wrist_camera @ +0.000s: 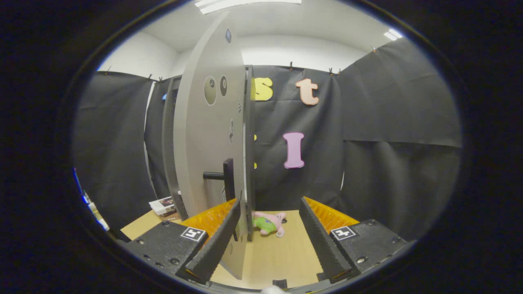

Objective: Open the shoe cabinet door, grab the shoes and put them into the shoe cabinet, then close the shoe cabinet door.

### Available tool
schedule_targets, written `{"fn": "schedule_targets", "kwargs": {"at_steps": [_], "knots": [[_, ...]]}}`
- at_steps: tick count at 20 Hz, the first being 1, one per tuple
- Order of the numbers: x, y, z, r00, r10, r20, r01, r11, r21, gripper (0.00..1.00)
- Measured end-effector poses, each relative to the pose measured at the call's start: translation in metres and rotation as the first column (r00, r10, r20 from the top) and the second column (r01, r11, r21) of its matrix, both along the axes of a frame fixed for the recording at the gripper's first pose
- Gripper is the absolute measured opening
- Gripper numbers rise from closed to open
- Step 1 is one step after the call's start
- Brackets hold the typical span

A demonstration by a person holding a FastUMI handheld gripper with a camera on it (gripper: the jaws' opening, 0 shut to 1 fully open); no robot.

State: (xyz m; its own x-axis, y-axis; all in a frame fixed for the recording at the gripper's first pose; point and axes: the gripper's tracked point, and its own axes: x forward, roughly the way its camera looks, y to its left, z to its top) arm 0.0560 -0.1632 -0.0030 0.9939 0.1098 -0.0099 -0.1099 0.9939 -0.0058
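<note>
Gripper view: the gripper [267, 241] stands wide apart, gripping nothing; the tall pale grey shoe cabinet door [206, 139] stands upright at 11 o'clock, swung edge-on toward the fingers, its long axis vertical, its free edge just inside the left finger [214, 243]; its black bar handle [226, 179] sticks leftward; a pink-and-green plush toy [267, 223] lies beyond on the light wooden floor [278, 257].

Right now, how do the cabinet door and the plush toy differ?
The cabinet door stands upright, swung open edge-on just ahead of the open claw; the plush toy lies on the floor beyond it. The door is tall, flat and grey; the toy is small, pink and green.
</note>
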Motion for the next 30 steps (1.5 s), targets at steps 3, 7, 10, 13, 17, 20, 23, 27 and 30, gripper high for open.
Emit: {"fn": "schedule_targets", "kwargs": {"at_steps": [3, 7, 10, 13, 17, 20, 23, 27, 30], "knots": [[-0.006, 0.026, -0.002, 1.000, -0.003, -0.001, 0.003, 1.000, -0.003, 0.97], [-0.011, 0.068, -0.004, 1.000, -0.007, 0.006, 0.007, 1.000, -0.010, 0.97], [-0.009, 0.105, -0.006, 1.000, 0.017, -0.004, -0.017, 1.000, -0.003, 0.97], [-0.001, 0.145, -0.009, 0.999, 0.046, -0.009, -0.047, 0.998, -0.039, 0.97], [0.017, 0.205, -0.023, 0.992, 0.122, -0.044, -0.124, 0.991, -0.049, 0.97], [0.021, 0.228, -0.024, 0.991, 0.125, -0.048, -0.127, 0.990, -0.052, 1.00], [0.017, 0.236, -0.020, 0.993, 0.116, -0.032, -0.118, 0.992, -0.053, 1.00], [0.010, 0.237, -0.018, 0.995, 0.089, -0.036, -0.091, 0.995, -0.040, 1.00], [0.002, 0.231, -0.013, 0.998, 0.061, -0.028, -0.062, 0.998, -0.033, 1.00]]}}
